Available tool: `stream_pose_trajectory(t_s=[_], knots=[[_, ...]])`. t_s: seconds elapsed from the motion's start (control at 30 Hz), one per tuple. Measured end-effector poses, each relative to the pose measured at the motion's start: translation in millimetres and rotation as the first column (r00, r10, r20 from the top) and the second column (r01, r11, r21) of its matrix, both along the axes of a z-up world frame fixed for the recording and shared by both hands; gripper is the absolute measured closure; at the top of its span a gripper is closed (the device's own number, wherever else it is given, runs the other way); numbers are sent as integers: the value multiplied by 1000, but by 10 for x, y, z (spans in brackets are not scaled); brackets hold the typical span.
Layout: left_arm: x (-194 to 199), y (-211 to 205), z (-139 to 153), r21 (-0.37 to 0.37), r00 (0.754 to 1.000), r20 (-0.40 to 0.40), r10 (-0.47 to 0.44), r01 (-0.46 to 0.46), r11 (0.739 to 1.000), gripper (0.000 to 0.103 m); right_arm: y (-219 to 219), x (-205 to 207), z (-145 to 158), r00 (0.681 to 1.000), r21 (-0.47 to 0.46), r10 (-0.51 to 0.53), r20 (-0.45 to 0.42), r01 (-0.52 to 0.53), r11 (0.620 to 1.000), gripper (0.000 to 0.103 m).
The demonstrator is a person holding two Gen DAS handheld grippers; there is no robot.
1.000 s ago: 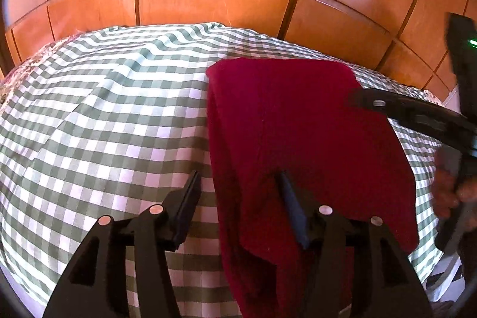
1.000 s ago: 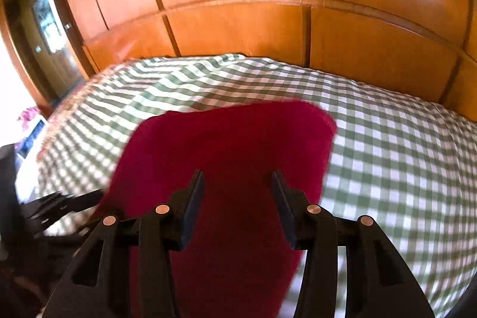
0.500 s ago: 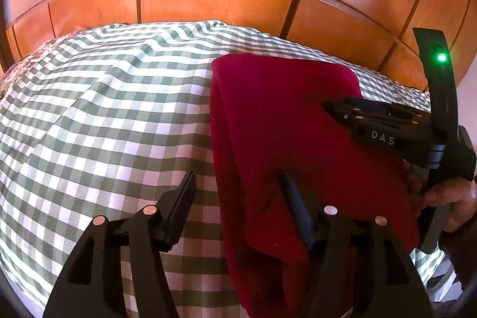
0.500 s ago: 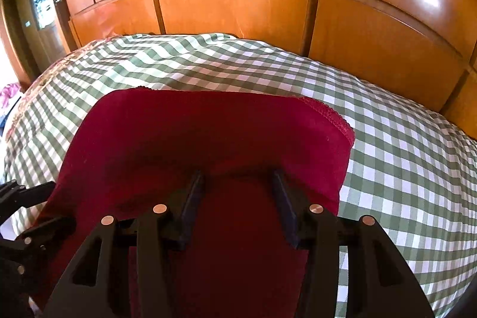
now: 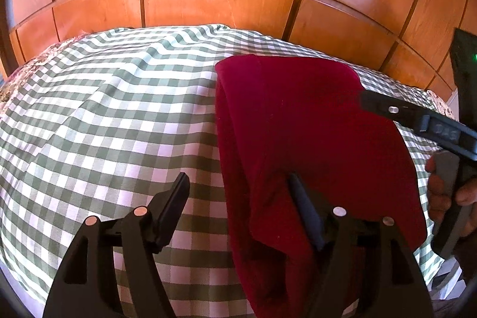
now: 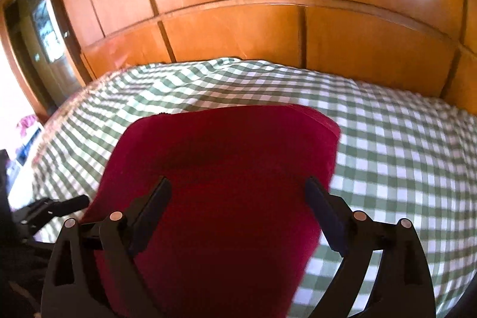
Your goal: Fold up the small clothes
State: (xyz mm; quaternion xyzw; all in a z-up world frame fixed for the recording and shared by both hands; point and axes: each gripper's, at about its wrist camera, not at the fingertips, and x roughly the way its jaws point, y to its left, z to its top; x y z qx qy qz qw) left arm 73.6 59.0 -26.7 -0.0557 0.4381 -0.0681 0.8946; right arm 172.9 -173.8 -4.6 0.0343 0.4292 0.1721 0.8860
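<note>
Black plastic jaws of the right gripper point(image 6: 238, 207) stand spread wide with nothing pinched between them; they have just been opening, and the dark red garment point(image 6: 226, 192) lies flat beneath and ahead of them, loose of the pads. The left gripper point(image 5: 238, 198) has also just been opening: its jaws stand apart, the left-hand finger point(image 5: 174, 207) over bare cloth and the right-hand one sunk into the red fabric, whose near left edge runs up between them without being pressed. Seen from the left wrist, the garment point(image 5: 304, 139) lies ahead and to the right of the tongs, its long axis running away from the person toward the wooden panelling point(image 5: 214, 5). So both grippers sit at its near end, the left at the left edge, the right over the middle. The right gripper's body point(image 5: 417, 118) reaches in over the garment's right side, held by a hand point(image 5: 447, 192). The next fold, I judge, would carry the near end toward the far one, or one long side across. The piece looks like soft, thick-napped cloth, already doubled: a rounded fold runs along its left side and the far corners are neat. It rests on the green-and-white checked bedspread point(image 5: 104, 124), toward the right side and the near edge.
</note>
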Motion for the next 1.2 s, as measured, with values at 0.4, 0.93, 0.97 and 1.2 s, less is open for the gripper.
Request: stream_pose_trajectory(t_s=[0.4, 0.93, 0.97, 1.2], knots=[[23, 142, -96, -115, 1000, -17, -8, 6, 993, 29, -551, -117, -464, 971, 343, 18, -238, 67, 937, 11], [57, 357, -247, -486, 982, 14, -188, 171, 857, 78, -232, -241, -320, 976, 392, 104, -189, -23, 920, 57], [55, 297, -195, -488, 978, 27, -207, 193, 851, 78, -273, -277, -237, 981, 394, 98, -167, -25, 919, 58], [389, -615, 186, -460, 913, 93, -397, 393, 796, 78, -1010, -576, 332, 999, 384, -45, -23, 50, 922, 59]])
